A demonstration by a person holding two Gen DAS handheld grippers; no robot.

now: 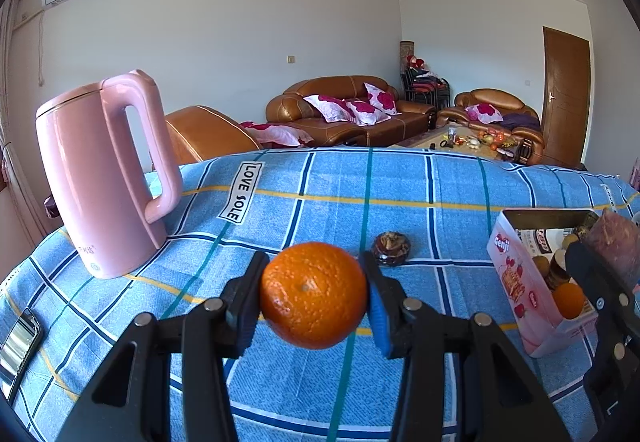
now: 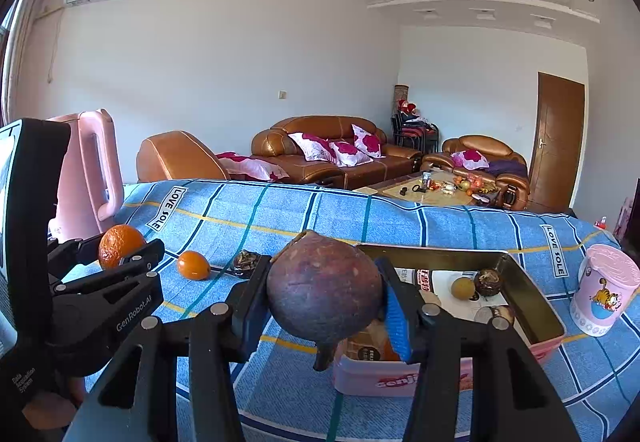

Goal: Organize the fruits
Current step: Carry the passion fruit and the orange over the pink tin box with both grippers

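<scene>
My left gripper (image 1: 314, 282) is shut on a round orange (image 1: 314, 294), held above the blue checked tablecloth (image 1: 400, 182). My right gripper (image 2: 324, 282) is shut on a dark purple-brown fruit (image 2: 324, 290), held over the near left end of an open pink tin (image 2: 540, 306). Inside the tin lie a small yellow-brown fruit (image 2: 463, 287), a dark fruit (image 2: 489, 281) and a small orange (image 1: 568, 300). On the cloth, to the left of the tin, rest another small orange (image 2: 193, 265) and a dark brown fruit (image 1: 392, 248). The left gripper (image 2: 124, 246) shows at the left of the right wrist view.
A tall pink kettle (image 1: 104, 178) stands at the table's far left corner. A phone (image 1: 18, 342) lies at the near left edge. A pink cartoon cup (image 2: 604, 290) stands right of the tin. Brown sofas (image 1: 352, 110) and a low table fill the room beyond.
</scene>
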